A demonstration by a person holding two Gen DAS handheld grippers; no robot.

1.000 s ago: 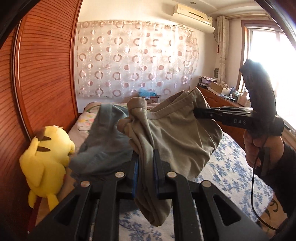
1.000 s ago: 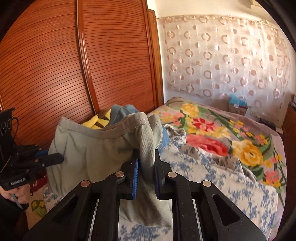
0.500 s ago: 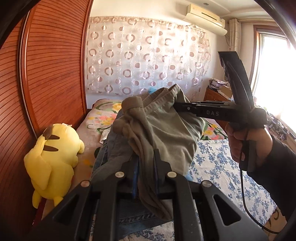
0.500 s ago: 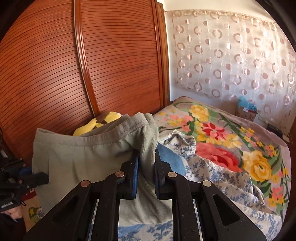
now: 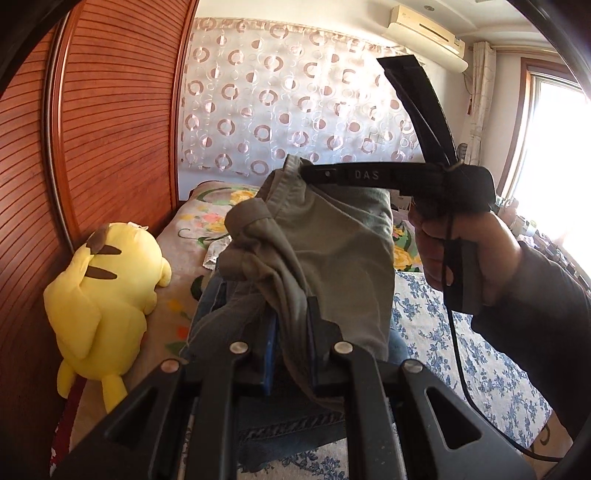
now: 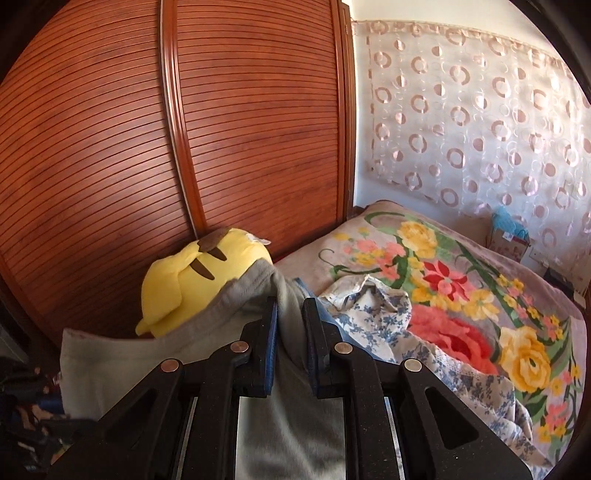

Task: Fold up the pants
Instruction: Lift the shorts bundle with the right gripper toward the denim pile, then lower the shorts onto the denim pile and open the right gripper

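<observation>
Bedroom, viewed from two wrist cameras. One slatted wooden wardrobe (image 6: 184, 147) is recorded at 10 o'clock in the right wrist view; one circle-patterned curtain (image 5: 280, 110) at 12 o'clock in the left wrist view; one air conditioner (image 5: 424, 33) at 1 o'clock; one window (image 5: 546, 140) at 3 o'clock.

One bed is listed, covered by one floral blanket (image 6: 443, 266) and one blue-flowered sheet (image 5: 461, 350).

One yellow plush toy (image 5: 107, 291) is set at 9 o'clock in the left wrist view, against the wardrobe.

One pair of olive pants (image 5: 332, 251) is held up above the bed, at centre in the left wrist view, stretched between both tongs. One denim garment (image 5: 288, 428) is seen under the pants, on the bed.

Two tongs are counted. Left gripper (image 5: 290, 354): jaws nearly closed, pants fabric pinched between the pads. Right gripper (image 6: 290, 343): jaws nearly closed, a fold of the pants pinched between the pads; its tip is seen clamped on the waistband at 12 o'clock in the left wrist view.

One hand (image 5: 454, 254) with one dark sleeve (image 5: 535, 314) is noted at 3 o'clock, gripping the right gripper's handle.
</observation>
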